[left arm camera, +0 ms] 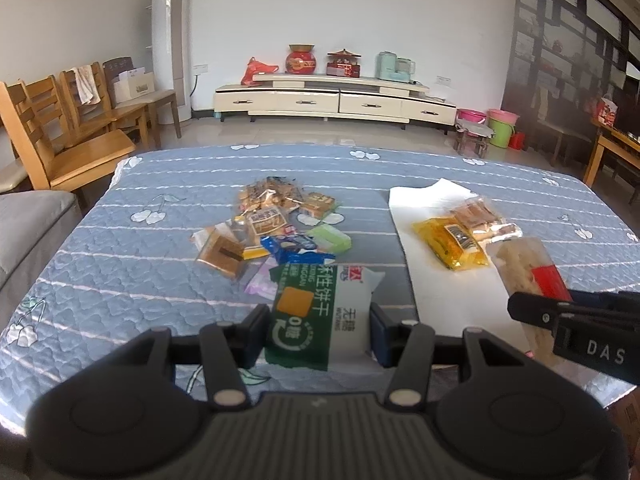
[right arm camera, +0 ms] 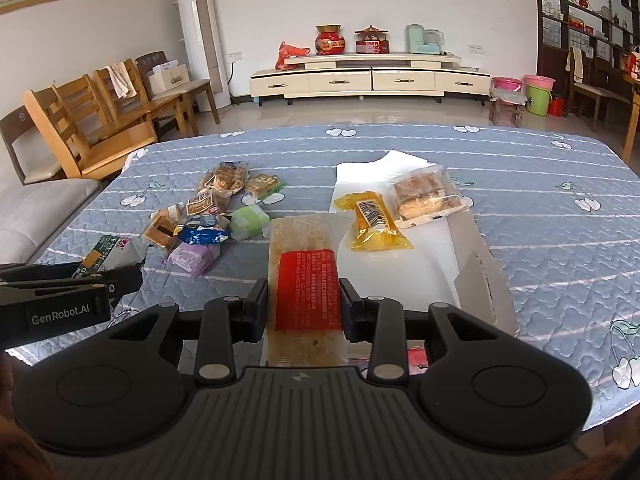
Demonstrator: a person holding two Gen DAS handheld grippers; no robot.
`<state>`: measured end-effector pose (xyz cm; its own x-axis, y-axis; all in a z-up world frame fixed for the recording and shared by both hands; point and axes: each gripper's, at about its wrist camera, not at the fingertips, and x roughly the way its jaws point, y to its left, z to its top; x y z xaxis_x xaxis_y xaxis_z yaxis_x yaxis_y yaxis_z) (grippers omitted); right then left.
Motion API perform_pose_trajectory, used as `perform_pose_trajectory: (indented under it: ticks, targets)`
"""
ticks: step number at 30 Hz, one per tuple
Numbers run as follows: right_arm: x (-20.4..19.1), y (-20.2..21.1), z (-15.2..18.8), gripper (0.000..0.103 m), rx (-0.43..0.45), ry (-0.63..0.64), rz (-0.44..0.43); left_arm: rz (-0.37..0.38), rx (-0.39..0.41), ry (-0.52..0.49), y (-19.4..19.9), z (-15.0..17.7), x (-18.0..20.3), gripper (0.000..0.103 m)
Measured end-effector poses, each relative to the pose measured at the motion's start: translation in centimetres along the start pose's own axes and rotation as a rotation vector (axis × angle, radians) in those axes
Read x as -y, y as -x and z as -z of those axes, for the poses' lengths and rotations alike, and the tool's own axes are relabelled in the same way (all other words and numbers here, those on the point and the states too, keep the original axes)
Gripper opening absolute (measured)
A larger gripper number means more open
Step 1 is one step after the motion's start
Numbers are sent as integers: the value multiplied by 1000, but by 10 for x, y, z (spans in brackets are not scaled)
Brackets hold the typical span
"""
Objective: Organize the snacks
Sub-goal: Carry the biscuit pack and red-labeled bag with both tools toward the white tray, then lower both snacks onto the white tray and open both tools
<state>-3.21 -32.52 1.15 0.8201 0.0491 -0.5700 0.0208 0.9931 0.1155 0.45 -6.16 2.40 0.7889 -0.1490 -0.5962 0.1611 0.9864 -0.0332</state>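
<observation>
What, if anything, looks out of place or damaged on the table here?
The white tray has a ragged, torn-looking right edge, grey inside. Otherwise nothing is spilled: a loose snack pile lies left of it, two packets on it.

Each wrist camera looks forward and downward along its own fingers, close above the quilted table (left arm camera: 120,248). Both share the loose snack pile (right arm camera: 208,216) and white sheet (right arm camera: 432,256) (plus the far cabinet (left arm camera: 332,102)).

The left gripper (left arm camera: 318,330) and the right gripper (right arm camera: 304,306) sit side by side, both angled downward, each with jaws clamped on a packet.
</observation>
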Motion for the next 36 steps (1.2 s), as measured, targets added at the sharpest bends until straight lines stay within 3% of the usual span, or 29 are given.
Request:
perform_pose_trajectory:
  ticks: [36]
  targets:
    - [23,-3,1,43,23,-99,89,110,-3,-123,-20,-15,67,51]
